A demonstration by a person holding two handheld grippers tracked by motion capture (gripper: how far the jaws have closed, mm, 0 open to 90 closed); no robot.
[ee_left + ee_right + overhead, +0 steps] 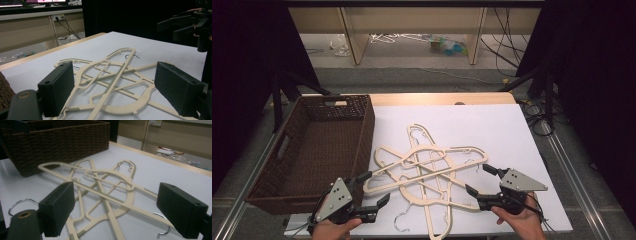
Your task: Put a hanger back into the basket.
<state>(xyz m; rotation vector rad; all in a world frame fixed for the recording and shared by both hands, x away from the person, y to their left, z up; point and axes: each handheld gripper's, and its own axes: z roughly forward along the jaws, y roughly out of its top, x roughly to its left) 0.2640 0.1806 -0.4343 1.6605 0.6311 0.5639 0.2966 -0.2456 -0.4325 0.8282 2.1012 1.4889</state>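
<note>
Pile of cream plastic hangers [427, 172] lies crossed and overlapping on the white table [502, 130], near its front edge, just right of the brown wicker basket [312, 145]. Metal hooks stick out of the pile at the front and right. Left gripper [374, 192] held low at the pile's left front corner, jaws wide apart, nothing between them; in the left gripper view the hangers lie beyond and below the two black pads [58, 87], not touched. Right gripper [482, 181] at the pile's right front, jaws likewise spread wide and empty; in the right gripper view the hangers and one hook [163, 230] lie between and ahead of the pads [58, 206], basket behind. Both grippers apart from the pile
</note>
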